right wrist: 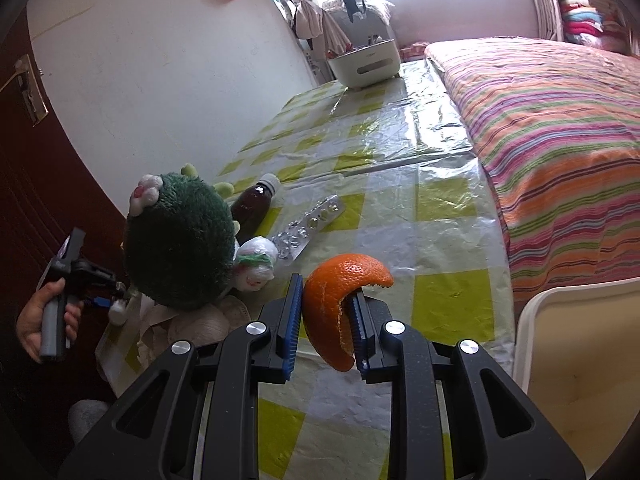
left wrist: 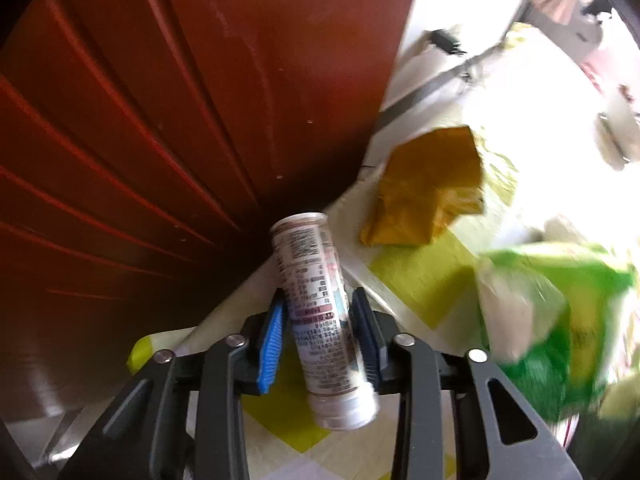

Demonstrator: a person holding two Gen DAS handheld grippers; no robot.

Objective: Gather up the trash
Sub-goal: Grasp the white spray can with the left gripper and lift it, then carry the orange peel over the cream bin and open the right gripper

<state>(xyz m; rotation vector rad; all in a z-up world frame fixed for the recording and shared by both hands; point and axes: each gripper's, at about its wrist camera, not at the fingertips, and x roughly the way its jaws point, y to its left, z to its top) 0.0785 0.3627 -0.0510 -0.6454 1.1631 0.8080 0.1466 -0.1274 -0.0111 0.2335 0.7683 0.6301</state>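
Tube [left wrist: 320, 316] lies between the pads of the left gripper [left wrist: 318, 336], long axis pointing away from it, far end at the red bin [left wrist: 160, 120]; pads seem to pinch it, though blur hides contact. Right gripper [right wrist: 326, 320] clamps orange peel [right wrist: 340, 304] above the table [right wrist: 440, 200].

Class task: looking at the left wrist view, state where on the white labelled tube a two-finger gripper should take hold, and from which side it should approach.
Grip the white tube across its round middle, coming from above. It lies flat on the checked tablecloth beside the red bin, so only its curved sides are free; the left gripper straddles it this way.
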